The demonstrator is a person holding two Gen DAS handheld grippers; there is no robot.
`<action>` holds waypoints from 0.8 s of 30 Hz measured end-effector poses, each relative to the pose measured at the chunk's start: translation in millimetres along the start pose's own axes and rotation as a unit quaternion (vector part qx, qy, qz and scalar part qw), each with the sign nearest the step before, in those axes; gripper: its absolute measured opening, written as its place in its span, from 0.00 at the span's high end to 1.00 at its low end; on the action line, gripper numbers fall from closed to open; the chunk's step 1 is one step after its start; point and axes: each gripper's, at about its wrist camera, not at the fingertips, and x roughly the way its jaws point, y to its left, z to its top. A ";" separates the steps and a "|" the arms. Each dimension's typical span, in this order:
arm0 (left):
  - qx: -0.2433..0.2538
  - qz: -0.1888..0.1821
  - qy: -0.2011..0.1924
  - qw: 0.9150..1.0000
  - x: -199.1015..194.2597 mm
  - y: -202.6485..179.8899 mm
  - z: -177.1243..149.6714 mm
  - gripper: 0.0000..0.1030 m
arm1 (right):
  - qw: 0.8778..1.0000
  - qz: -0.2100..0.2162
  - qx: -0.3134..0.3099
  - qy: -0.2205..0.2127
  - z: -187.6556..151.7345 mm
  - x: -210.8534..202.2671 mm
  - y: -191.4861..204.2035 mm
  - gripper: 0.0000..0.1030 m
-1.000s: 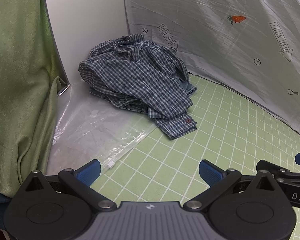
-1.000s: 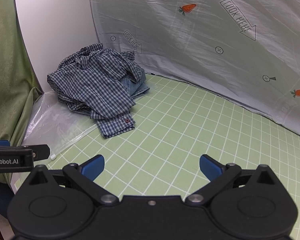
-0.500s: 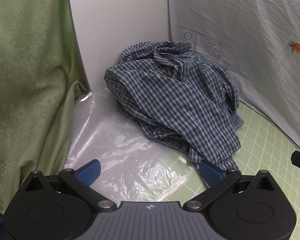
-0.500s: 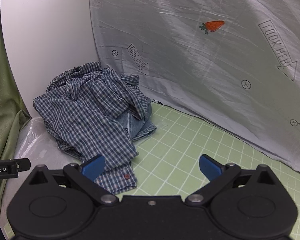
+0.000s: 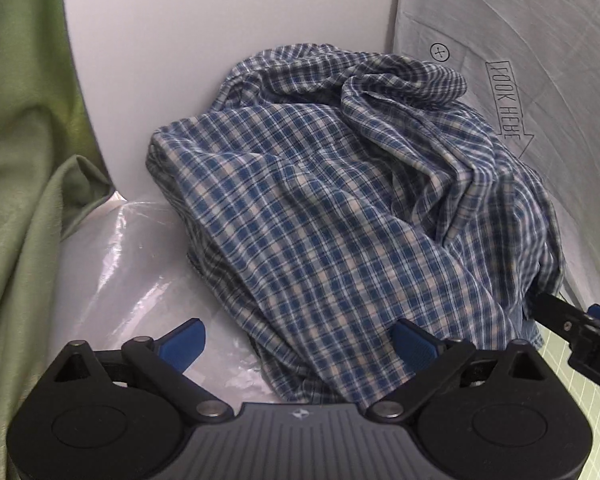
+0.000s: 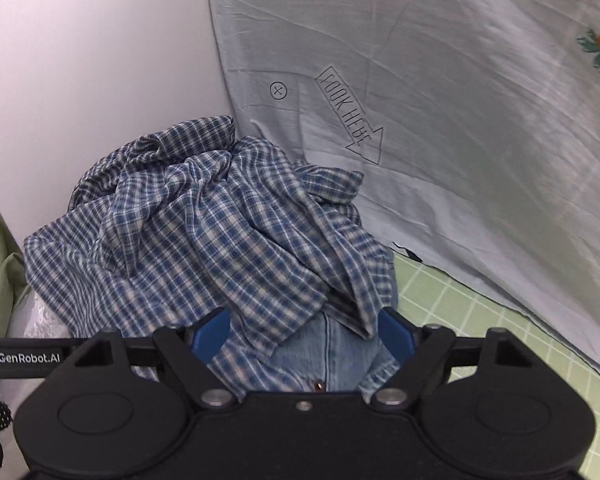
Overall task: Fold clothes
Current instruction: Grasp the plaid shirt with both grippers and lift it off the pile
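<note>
Plaid shirt (image 5: 340, 216) crumpled in a heap on denim garment (image 6: 328, 352) | left gripper (image 5: 296, 340) and right gripper (image 6: 304, 332) spread, shirt's near edge between fingers | right nearer denim.

Now hard up against the crumpled plaid shirt (image 5: 340, 208) after closing in from well back over the green grid mat (image 6: 480, 320). Left gripper (image 5: 298, 338) spread wide at the heap's near edge, above the clear plastic bag (image 5: 140, 280). Right gripper (image 6: 302, 334) likewise wide, straddling the denim garment (image 6: 328, 356) under the plaid.
</note>
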 end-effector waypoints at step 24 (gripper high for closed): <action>0.089 -0.123 0.010 0.988 -98.1 -34.1 -113.5 0.99 | 0.995 -0.085 0.042 -0.045 -101.1 -134.2 -83.6 0.99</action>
